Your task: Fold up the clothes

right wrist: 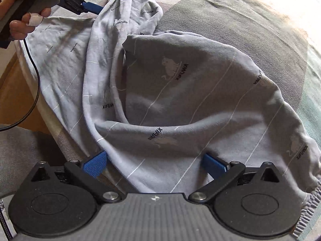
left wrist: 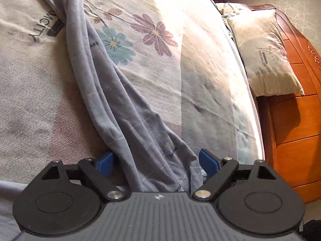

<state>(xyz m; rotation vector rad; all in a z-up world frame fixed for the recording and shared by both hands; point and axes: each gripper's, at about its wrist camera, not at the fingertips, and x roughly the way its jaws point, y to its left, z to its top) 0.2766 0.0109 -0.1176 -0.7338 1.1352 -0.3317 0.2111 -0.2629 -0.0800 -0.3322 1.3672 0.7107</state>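
**Grey pyjama trousers stretched across a flowered bed**

While sunlight whitens the far side of the bedspread [left wrist: 180, 46], the left wrist view shows the grey trousers [left wrist: 112, 92] drawn into a long, rope-like bunch that runs from the top of the frame down into the left gripper [left wrist: 155, 163]. Its blue, ridged pads [left wrist: 208, 163] stand wide apart, with soft, thin-striped jersey cloth lying between them; the near end of the cloth is hidden behind the black housing. The spread is coarse woven fabric printed with purple and teal daisies. A cream pillow [left wrist: 262, 56] marked DREAMCITY leans on a glossy orange wooden headboard [left wrist: 297, 108], cut off at the frame's edge.

From the right wrist view, the trousers [right wrist: 190, 92] spread broad and baggy over the bed, printed with XIFUWA lettering and small animal figures, a gathered elastic waistband [right wrist: 309, 206] at lower right. The right gripper [right wrist: 155, 163] is also spread wide, its pads resting at the cloth, clamping nothing. At upper left, a hand [right wrist: 22, 10] with one taped finger holds the other tool, whose blue tips meet the trouser edge; whether they pinch it cannot be told from here. A black cable [right wrist: 34, 84] loops below.
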